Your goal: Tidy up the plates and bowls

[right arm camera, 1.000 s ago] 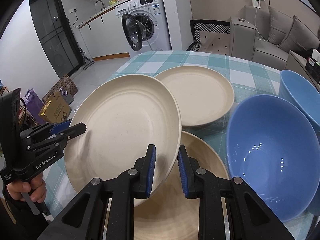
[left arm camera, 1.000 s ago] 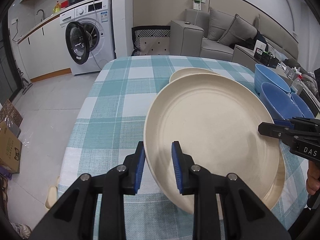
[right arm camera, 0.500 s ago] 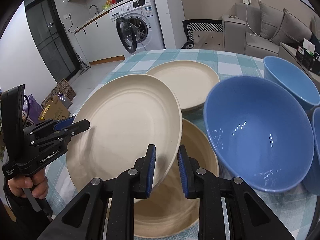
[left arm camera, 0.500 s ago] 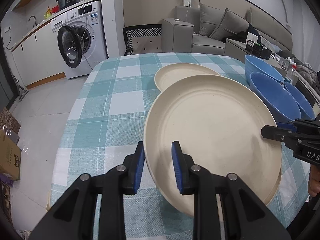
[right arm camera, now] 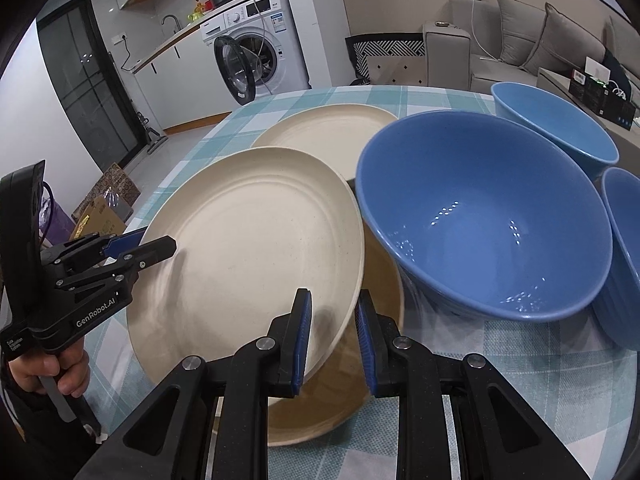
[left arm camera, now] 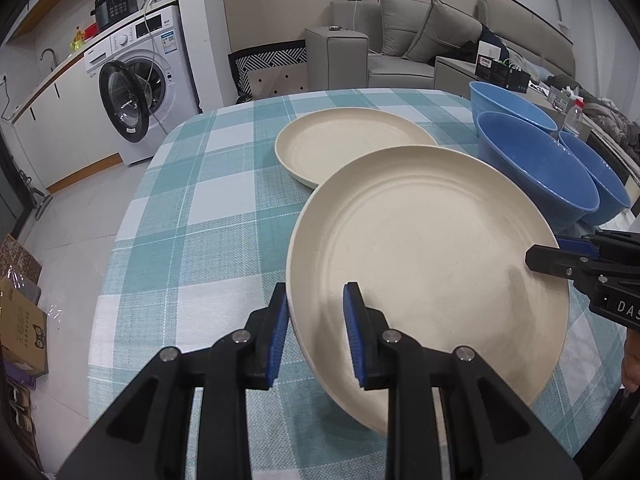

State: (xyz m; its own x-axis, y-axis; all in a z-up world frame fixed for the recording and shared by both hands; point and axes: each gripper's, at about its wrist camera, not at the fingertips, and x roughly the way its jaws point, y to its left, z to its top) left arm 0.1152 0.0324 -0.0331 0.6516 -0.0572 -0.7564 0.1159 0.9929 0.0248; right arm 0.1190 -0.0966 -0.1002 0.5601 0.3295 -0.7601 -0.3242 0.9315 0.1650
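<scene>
A large cream plate [left arm camera: 420, 260] [right arm camera: 248, 248] hangs tilted above the checked table [left arm camera: 200, 220]. My left gripper [left arm camera: 316, 300] is shut on its near left rim, and my right gripper [right arm camera: 333, 300] is shut on the opposite rim. Each gripper also shows in the other's view: the right gripper [left arm camera: 560, 256] and the left gripper [right arm camera: 152, 246]. A second cream plate [right arm camera: 380, 320] lies on the table under the held one. Farther back rests a third cream plate [left arm camera: 348, 140] [right arm camera: 320, 132]. Three blue bowls [left arm camera: 532, 168] [right arm camera: 480, 220] stand close together to the right of the plates.
The nearest blue bowl almost touches the held plate's right edge. A washing machine [left arm camera: 136, 88] with its door open stands beyond the table's left side. Cardboard boxes [left arm camera: 20, 320] lie on the floor at left. A grey sofa [left arm camera: 420, 40] is behind the table.
Both grippers have carried the plate to the right, toward the blue bowls, and slightly lower. The far plate now shows more fully. Both grips are unchanged.
</scene>
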